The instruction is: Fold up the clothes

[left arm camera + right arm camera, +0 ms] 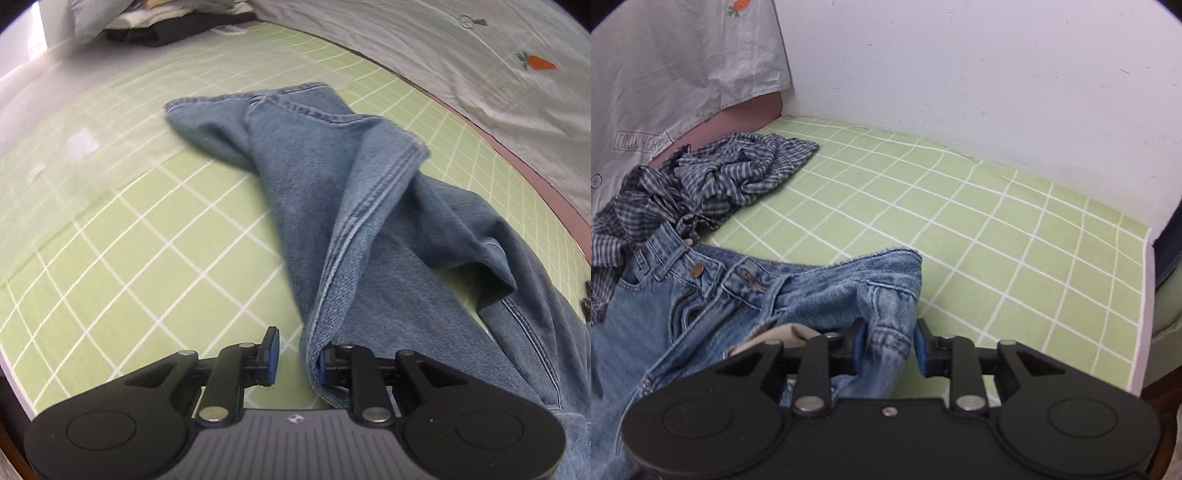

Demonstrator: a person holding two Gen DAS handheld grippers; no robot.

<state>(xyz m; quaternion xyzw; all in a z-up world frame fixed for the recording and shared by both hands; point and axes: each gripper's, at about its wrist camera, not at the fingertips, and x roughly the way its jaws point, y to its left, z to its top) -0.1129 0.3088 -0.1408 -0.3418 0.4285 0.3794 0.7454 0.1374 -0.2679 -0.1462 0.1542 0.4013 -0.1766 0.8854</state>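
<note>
Left wrist view: the left tongs [295, 356] are seen parted, with an edge of the jeans [354, 206] lying against the inner face of the right-hand pad only; the other pad stands clear over the bed [110, 236]. Nothing is gripped there. From these tongs the legs run forward and away, twisted over one another, the hem farthest off. A stack of folded clothes [159, 26] is seen far ahead to the left.

In the right wrist view, the right tongs [889, 345] are held apart with a bunch of denim near the waistband between the pads; whether the cloth is pinched cannot be told, since a gap shows beside the right-hand pad. The button and fly lie forward and left of them, and a crumpled checked shirt [713, 177] touches the waistband beyond.

Several slips are likely. If the left tongs are closed as placed, only one layer may be caught, and the twist would be carried into the fold. If the waistband is lifted, the shirt could be dragged along. A loose hold on the right would let the heavy denim slide out.
</note>
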